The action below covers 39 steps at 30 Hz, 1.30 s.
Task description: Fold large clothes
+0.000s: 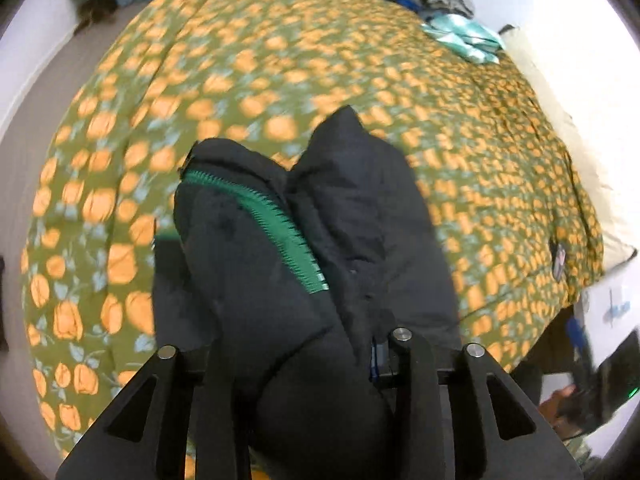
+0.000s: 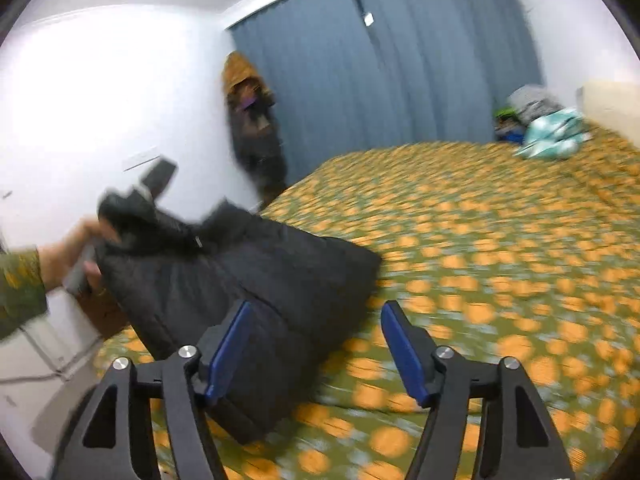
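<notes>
the left gripper (image 1: 304, 364) is clamped on the black jacket (image 2: 240, 280), which lies on the bedspread (image 2: 480, 260) toward ten o'clock of the right gripper (image 2: 316, 348), whose jaws stand apart and empty just beside its near edge.

black padded jacket (image 1: 320, 240): 1 showing | grippers: 2 showing, left gripper (image 1: 304, 356), right gripper (image 2: 316, 344) | floral bedspread (image 1: 280, 60): 1 lying | clothes pile (image 1: 448, 0): 1 sitting | blue curtain (image 2: 400, 60): 1 hanging
</notes>
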### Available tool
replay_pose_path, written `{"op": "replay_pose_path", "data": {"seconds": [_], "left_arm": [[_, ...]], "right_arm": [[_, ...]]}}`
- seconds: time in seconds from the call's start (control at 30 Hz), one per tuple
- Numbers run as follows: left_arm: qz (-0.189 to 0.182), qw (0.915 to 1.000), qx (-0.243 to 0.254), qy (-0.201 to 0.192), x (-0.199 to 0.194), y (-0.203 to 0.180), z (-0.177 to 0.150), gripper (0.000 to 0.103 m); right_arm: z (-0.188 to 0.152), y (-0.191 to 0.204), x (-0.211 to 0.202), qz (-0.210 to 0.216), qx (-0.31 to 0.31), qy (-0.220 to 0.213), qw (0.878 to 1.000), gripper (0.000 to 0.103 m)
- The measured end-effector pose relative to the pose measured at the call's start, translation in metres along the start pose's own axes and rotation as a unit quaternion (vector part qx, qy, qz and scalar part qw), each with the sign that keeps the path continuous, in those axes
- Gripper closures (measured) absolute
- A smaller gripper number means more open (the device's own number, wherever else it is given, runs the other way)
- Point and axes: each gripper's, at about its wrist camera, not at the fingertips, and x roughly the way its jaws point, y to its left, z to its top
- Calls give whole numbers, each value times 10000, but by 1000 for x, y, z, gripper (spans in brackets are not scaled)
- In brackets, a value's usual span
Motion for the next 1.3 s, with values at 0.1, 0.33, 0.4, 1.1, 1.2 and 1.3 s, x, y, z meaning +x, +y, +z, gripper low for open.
{"op": "replay_pose_path", "data": {"seconds": [0.1,0.33,0.4,1.1,1.2,1.3], "left_arm": [[-135,9998,139,-111,5,12,-10,62],[-371,9991,99,-182,7,50,-24,52],[-329,9994,76,-126,13,59,-29,48],[-529,9978,-346,-187,25,83,-42,37],[-621,9975,-248,-225,3,81,-40,38],[-579,9978,-127,-287,-12,80,-41,38]], "right_arm": [[20,26,45,454,77,302,9985,39],[-15,114,141,1112,-684,1122,9851,40],[-43,121,164,984,-811,1448,9812,40],[-77,138,182,384,-1271,1792,9748,39],[-59,148,150,567,-1055,1389,9830,39],[-49,175,124,1031,-1112,972,9836,39]]}}
